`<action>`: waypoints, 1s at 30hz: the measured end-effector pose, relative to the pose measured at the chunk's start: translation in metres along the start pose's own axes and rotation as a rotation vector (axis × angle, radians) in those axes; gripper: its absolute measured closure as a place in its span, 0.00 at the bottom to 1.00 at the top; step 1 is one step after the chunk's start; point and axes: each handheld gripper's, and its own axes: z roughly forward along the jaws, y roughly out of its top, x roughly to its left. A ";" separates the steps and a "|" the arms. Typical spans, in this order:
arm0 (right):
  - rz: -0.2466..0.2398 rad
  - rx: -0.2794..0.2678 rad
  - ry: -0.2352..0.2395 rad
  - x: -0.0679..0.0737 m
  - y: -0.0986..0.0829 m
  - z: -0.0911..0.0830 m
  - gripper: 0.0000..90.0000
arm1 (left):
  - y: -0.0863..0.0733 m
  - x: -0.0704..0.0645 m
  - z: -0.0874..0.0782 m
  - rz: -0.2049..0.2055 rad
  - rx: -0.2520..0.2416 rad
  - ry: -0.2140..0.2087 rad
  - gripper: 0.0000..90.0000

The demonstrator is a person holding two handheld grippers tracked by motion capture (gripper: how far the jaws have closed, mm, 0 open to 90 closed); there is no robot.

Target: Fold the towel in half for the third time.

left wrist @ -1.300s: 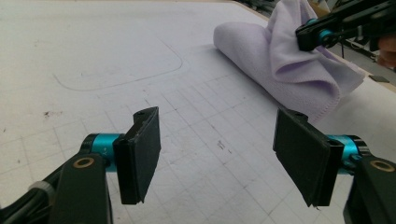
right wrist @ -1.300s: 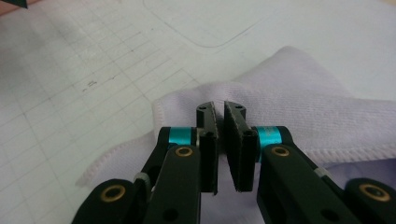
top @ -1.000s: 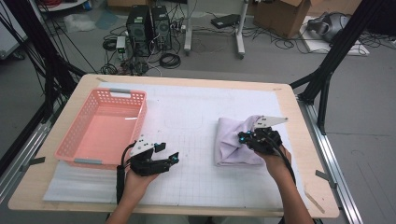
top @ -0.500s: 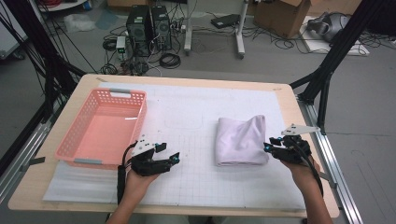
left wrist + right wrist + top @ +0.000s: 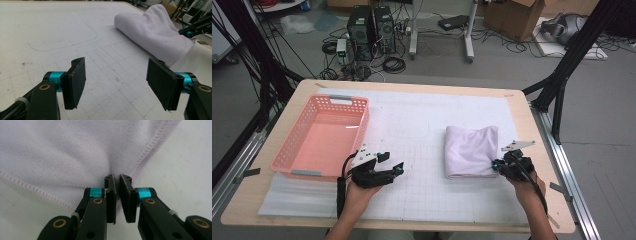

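so half a second back the right gripper (image 5: 498,166) was off to the right of the folded pale lilac microfibre cloth (image 5: 471,150) with nothing in it; now it's moved in to the cloth's near right corner and its jaws are pinched nearly together on the hemmed edge, which you can see bunching up right at the tips in the right gripper view (image 5: 117,180); a second ago it was on top of the cloth, so my read is it let go, repositioned, and regrabbed for another fold or a lift; the left gripper (image 5: 396,169) hasn't budged, jaws spread wide with nothing between them, cloth well ahead and to the right of it (image 5: 155,30); count: one cloth, one pink plastic mesh basket (image 5: 292,161) just behind and left of the left gripper, two grippers, one white gridded mat (image 5: 422,195) under it all
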 end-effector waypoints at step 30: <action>0.007 -0.104 -0.020 0.023 0.108 0.083 0.69 | 0.000 -0.006 0.003 0.047 0.009 -0.024 0.35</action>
